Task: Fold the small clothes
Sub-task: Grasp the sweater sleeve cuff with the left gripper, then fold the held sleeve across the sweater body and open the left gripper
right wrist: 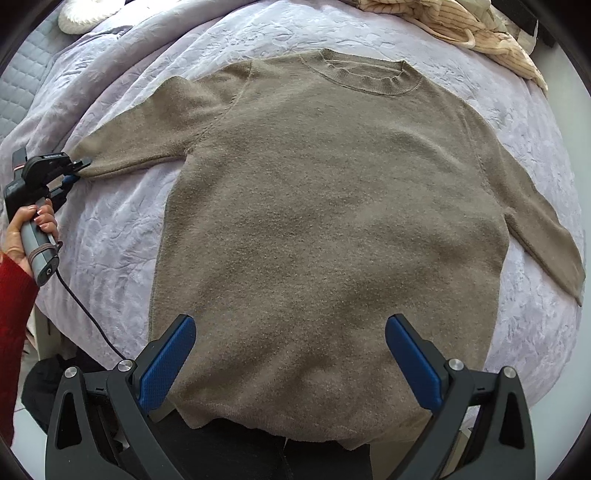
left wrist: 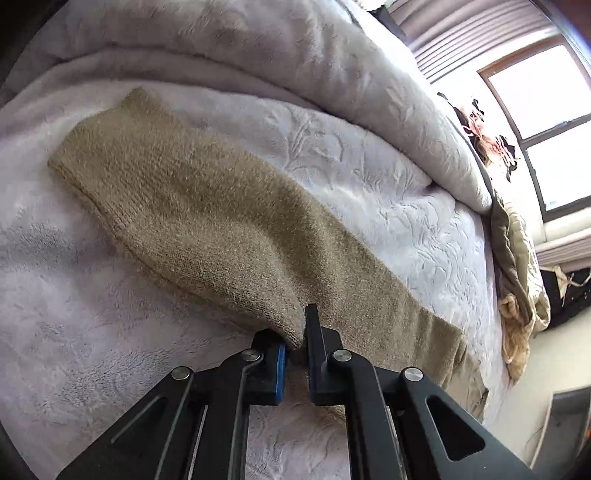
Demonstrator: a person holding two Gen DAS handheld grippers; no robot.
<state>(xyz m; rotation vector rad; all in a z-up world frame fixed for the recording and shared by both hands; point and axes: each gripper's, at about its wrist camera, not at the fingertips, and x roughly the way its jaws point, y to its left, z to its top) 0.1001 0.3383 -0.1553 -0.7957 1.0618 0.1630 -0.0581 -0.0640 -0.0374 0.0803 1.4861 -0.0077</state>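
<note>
A tan knit sweater [right wrist: 325,221] lies flat, front up, on a lilac bedspread [right wrist: 122,229], collar at the far side, both sleeves spread out. My left gripper [left wrist: 295,343] is shut on the cuff of the sweater's left sleeve [left wrist: 192,199]; it also shows in the right wrist view [right wrist: 75,170], at the sleeve's end. My right gripper [right wrist: 291,354] is open and empty, hovering over the sweater's hem near the bed's front edge.
A folded lilac blanket [left wrist: 258,48] lies beyond the sleeve. A cream striped garment [right wrist: 461,26] is bunched at the far right of the bed. A window [left wrist: 546,122] and dark clothes [left wrist: 487,136] lie past the bed. A black cable [right wrist: 88,314] hangs off the left gripper.
</note>
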